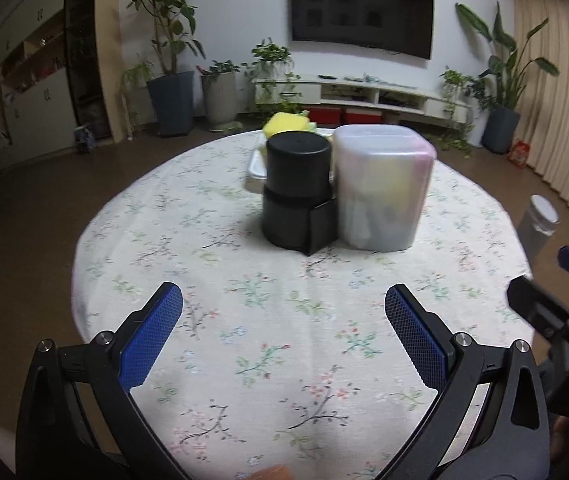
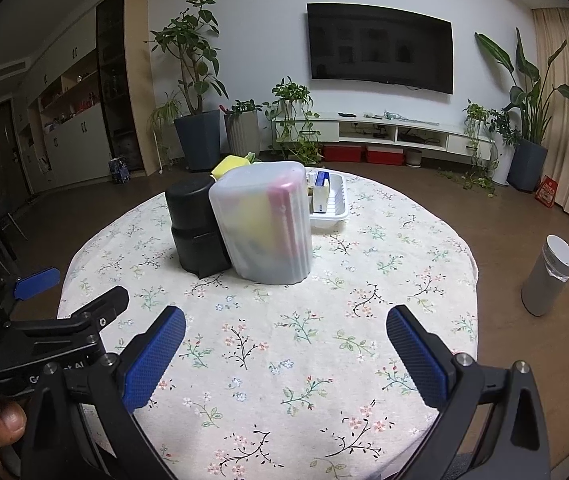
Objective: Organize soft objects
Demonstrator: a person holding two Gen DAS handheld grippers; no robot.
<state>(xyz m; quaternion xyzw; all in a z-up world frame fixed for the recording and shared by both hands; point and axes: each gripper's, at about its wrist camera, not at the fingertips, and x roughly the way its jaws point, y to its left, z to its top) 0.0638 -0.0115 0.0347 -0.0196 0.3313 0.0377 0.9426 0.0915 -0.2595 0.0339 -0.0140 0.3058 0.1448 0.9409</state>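
A frosted plastic container [image 1: 382, 184] [image 2: 264, 222] stands mid-table with yellow and pink soft items inside. A black cylinder [image 1: 298, 190] [image 2: 194, 226] stands against its left side. Behind them a white tray [image 2: 334, 204] holds a blue and white box, and a yellow sponge [image 1: 286, 124] [image 2: 230, 164] peeks over the top. My left gripper [image 1: 284, 320] is open and empty above the near tablecloth. My right gripper [image 2: 286, 340] is open and empty, beside the left one.
The round table has a floral cloth [image 2: 324, 320]. A grey cylindrical bin [image 2: 548, 276] stands on the floor to the right. Potted plants, a TV [image 2: 380, 52] and a low cabinet line the far wall.
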